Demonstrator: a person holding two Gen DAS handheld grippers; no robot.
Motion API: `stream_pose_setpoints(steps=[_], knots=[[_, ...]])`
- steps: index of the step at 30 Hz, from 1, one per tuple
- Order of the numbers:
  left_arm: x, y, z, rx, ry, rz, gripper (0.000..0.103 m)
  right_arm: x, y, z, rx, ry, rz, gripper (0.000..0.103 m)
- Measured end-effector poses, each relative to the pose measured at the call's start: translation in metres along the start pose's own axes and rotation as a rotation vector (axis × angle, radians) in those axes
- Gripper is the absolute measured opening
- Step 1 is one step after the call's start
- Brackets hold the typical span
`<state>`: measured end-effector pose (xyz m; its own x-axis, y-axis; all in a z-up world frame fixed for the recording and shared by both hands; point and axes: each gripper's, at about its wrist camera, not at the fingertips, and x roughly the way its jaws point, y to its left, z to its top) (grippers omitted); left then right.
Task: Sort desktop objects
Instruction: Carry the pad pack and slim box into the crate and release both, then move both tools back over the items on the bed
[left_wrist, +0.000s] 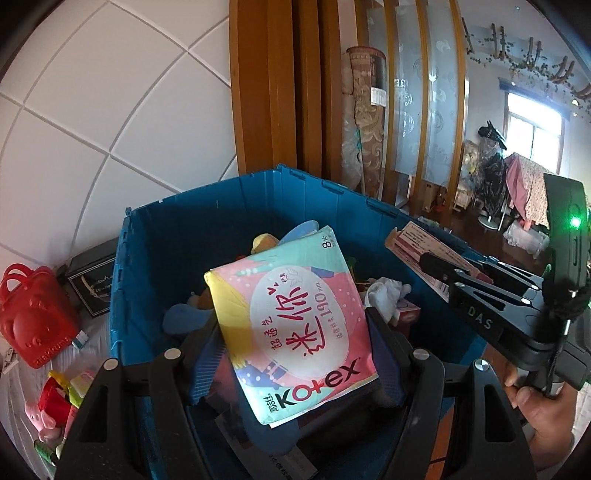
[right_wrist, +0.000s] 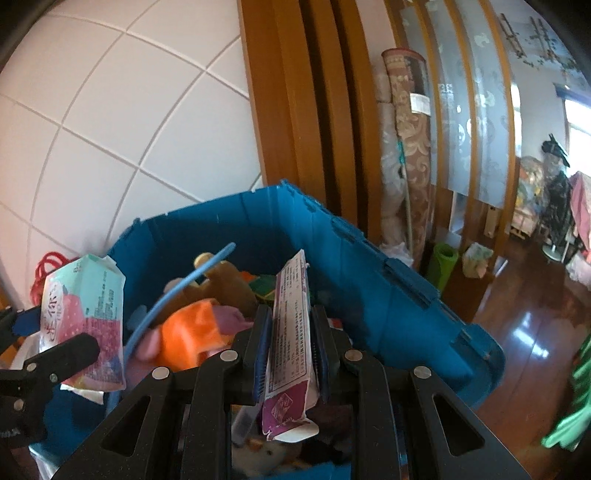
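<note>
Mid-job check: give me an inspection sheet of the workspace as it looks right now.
Surface: white cloth-covered top left of the bin, partly seen.
Job's things: Kotex pack in the left gripper; slim pink-and-white box in the right gripper; both over the blue bin.
Clutter: red basket, dark box and small toys beside the bin; plush toys and orange cloth inside.
Grippers: each shut on its item; a hand holds the right one.
Cables: nothing seen.
Surroundings: tiled wall, wooden door frame, rolled carpet, glossy wood floor.
</note>
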<state>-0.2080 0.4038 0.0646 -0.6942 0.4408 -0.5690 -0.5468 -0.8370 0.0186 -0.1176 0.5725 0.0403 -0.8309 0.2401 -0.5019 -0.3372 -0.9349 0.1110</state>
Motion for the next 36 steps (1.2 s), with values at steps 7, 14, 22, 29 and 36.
stream_pose_setpoints(steps=[7,14,22,29,36], knots=[[0.016,-0.005,0.007,-0.001,0.024,0.018,0.071,0.028,-0.002,0.001,-0.044,0.068,-0.045,0.022],[0.019,-0.005,0.011,-0.007,0.020,0.033,0.073,0.039,0.003,0.000,-0.090,0.103,-0.079,0.028],[0.019,-0.001,0.012,-0.019,0.011,0.044,0.081,0.033,0.002,0.004,-0.094,0.078,-0.079,0.093],[0.014,0.000,0.009,-0.024,0.003,0.051,0.082,0.026,-0.001,0.006,-0.087,0.059,-0.078,0.103],[-0.008,0.007,0.004,-0.044,-0.046,0.064,0.082,0.011,0.003,0.005,-0.084,0.031,-0.061,0.103]])
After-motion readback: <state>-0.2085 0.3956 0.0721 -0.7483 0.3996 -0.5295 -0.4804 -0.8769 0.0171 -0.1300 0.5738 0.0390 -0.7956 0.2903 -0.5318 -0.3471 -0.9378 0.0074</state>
